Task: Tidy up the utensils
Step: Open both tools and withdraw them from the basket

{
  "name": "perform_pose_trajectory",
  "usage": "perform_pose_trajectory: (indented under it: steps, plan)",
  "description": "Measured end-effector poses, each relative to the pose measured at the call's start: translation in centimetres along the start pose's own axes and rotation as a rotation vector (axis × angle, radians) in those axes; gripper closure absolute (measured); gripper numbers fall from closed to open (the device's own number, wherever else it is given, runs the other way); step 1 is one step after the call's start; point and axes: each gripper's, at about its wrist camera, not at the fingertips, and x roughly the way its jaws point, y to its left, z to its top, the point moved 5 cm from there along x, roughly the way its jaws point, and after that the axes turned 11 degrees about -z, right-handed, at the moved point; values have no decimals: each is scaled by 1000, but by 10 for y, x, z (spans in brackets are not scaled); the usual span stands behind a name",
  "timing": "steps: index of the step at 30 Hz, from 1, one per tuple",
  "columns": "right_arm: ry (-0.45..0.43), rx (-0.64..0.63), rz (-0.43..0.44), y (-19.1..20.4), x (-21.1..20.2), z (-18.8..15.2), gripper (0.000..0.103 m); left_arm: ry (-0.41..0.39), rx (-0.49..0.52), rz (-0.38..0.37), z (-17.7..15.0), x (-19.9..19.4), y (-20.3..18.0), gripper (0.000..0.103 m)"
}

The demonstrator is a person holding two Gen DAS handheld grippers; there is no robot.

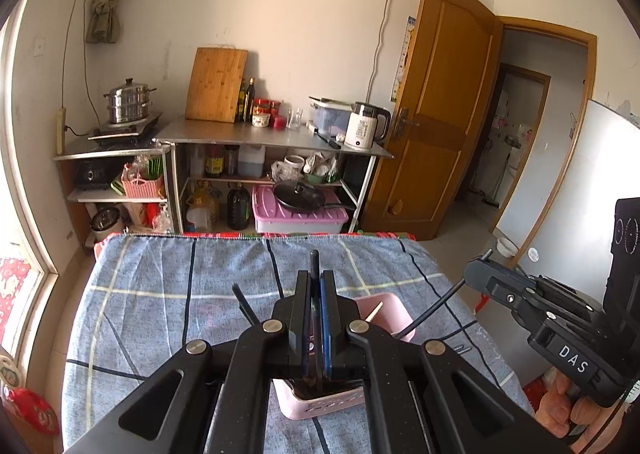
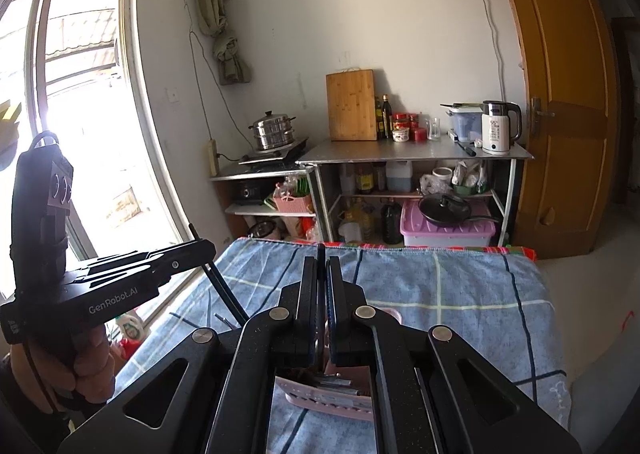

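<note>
So we've got a black chopstick (image 1: 314, 266) clamped in each set of tongs, left tongs (image 1: 316, 278) and right tongs (image 2: 321, 274), both above the pink box (image 1: 384, 304) at 6 o'clock on the table (image 1: 160, 274). Some utensils already sit inside; these two remain.

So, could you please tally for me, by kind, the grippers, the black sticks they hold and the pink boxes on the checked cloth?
Grippers: 2, the left gripper and the right gripper
Black stick, one clamped in each gripper: 2
Pink box: 1
Total: 5
</note>
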Motion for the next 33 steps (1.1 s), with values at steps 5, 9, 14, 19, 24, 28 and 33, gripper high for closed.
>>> perform_pose_trajectory:
  steps: [5, 9, 14, 19, 24, 28, 33]
  plan:
    - [60, 2, 0, -2, 17, -17, 99, 57, -14, 5, -17, 17, 6, 99]
    - [111, 4, 2, -4, 27, -29, 99, 97, -20, 13, -27, 27, 9, 98]
    - [134, 15, 11, -7, 29, -33, 99, 102, -27, 21, -31, 27, 12, 98]
    - [111, 12, 11, -9, 19, -27, 98, 69, -9, 31, -23, 12, 9, 94]
    - [64, 7, 9, -9, -4, -19, 91, 10, 4, 36, -16, -18, -2, 87]
    - [34, 6, 2, -12, -25, -19, 90, -27, 2, 35, -18, -41, -10, 85]
    - [3, 13, -3, -16, -54, -31, 85, -58, 7, 34, -31, -68, -22, 85]
